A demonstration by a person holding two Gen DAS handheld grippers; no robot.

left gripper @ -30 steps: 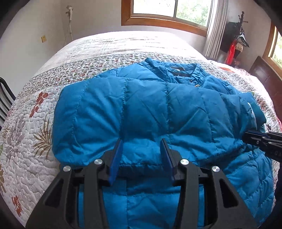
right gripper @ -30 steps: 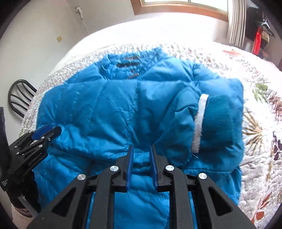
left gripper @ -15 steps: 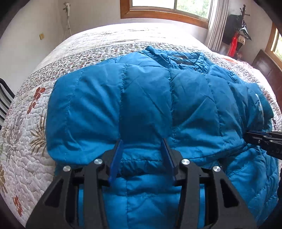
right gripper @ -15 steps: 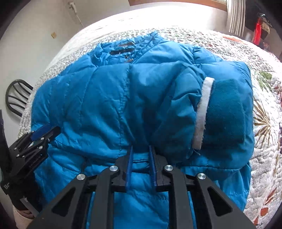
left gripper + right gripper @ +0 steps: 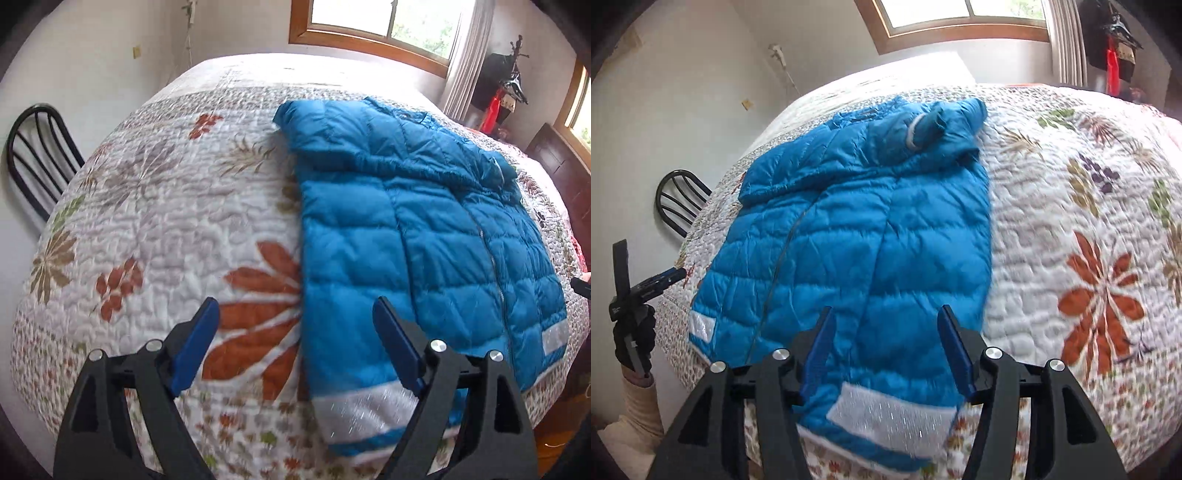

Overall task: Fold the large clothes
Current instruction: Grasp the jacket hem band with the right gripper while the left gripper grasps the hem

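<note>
A blue quilted puffer jacket (image 5: 424,229) lies flat on the floral bedspread (image 5: 166,206), sleeves folded in over the chest, zipper down the middle, white reflective strips at the hem (image 5: 369,410). My left gripper (image 5: 295,350) is open and empty, above the bedspread at the jacket's left hem corner. In the right wrist view the jacket (image 5: 857,236) runs away from me, a cuff (image 5: 919,129) near the collar. My right gripper (image 5: 884,350) is open and empty over the hem's right part. The left gripper (image 5: 653,284) shows at that view's left edge.
A black metal chair (image 5: 33,158) stands left of the bed, also seen in the right wrist view (image 5: 679,199). A window (image 5: 380,22) is behind the bed. A dark wooden headboard (image 5: 565,173) is at the right. The bed's near edge is just below the hem.
Both grippers have let go of the jacket's fold and opened. They pulled back to the hem and moved apart. The jacket lies flatter, its lower part spread out toward me.
</note>
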